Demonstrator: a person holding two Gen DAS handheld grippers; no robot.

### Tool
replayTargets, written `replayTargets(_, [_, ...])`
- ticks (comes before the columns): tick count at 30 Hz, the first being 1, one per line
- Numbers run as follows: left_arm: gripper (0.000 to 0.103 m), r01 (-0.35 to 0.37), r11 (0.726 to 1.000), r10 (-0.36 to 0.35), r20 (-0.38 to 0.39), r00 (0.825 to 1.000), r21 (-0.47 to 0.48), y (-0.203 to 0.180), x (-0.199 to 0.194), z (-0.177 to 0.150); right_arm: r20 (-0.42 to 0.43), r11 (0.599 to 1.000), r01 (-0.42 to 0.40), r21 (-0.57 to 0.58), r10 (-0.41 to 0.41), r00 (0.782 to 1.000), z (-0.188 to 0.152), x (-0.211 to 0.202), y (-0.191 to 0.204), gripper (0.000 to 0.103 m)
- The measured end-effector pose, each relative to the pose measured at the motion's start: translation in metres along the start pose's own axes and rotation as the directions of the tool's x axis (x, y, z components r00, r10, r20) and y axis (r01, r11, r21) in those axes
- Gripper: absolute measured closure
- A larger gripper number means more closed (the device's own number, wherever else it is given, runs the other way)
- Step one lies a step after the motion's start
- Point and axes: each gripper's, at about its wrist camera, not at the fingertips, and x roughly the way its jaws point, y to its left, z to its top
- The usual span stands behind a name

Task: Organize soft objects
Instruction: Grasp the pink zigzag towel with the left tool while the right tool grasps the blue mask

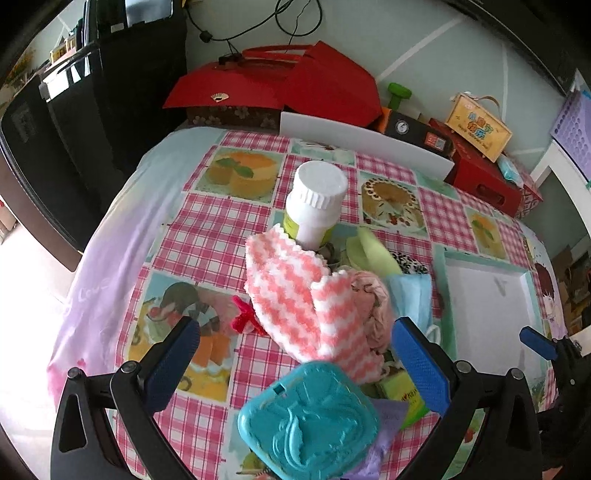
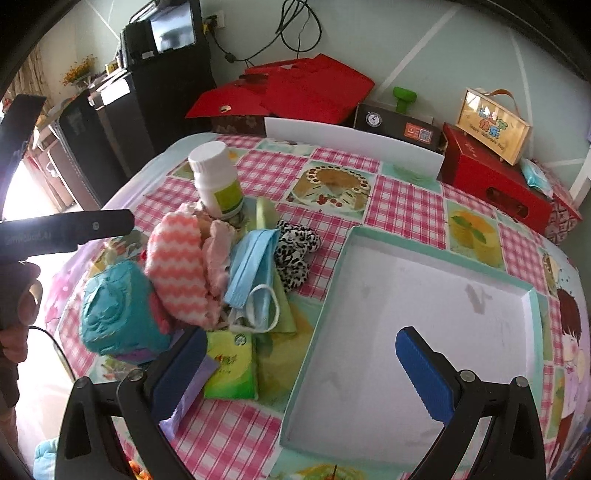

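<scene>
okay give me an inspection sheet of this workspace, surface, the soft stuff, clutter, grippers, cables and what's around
Surface: checked tablecloth with cake prints.
Job's things: pink-white cloth, blue face mask, leopard-print fabric piled together; white tray beside them holds nothing.
Clutter: white bottle upright behind the pile; teal box; green tissue pack.
Grippers: left gripper open over the pile; right gripper open at the tray's edge.
Cables: black cable on the wall.
Surroundings: red boxes, black cabinet.

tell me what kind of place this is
Probably a lived-in home room: a pink checked cake-print tablecloth, red cardboard gift boxes stacked against the wall, and a black cabinet holding household clutter.
</scene>
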Motion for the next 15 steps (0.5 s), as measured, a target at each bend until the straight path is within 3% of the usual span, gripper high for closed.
replayTargets(10, [0.0,0.041,0.998,-0.046,-0.124,0.991,-0.037,0.007,0.032,0.015,-0.025,0.994,-0.099,0.042,0.101,0.995,0.01,0.028,-0.003,0.0])
replayTargets(15, [0.001,0.068,0.997,-0.07,-0.155,0.985,-0.021,0.003,0.044,0.02,-0.023,0.985,-0.163,0.052,0.164,0.986,0.016,0.041,0.0,0.017])
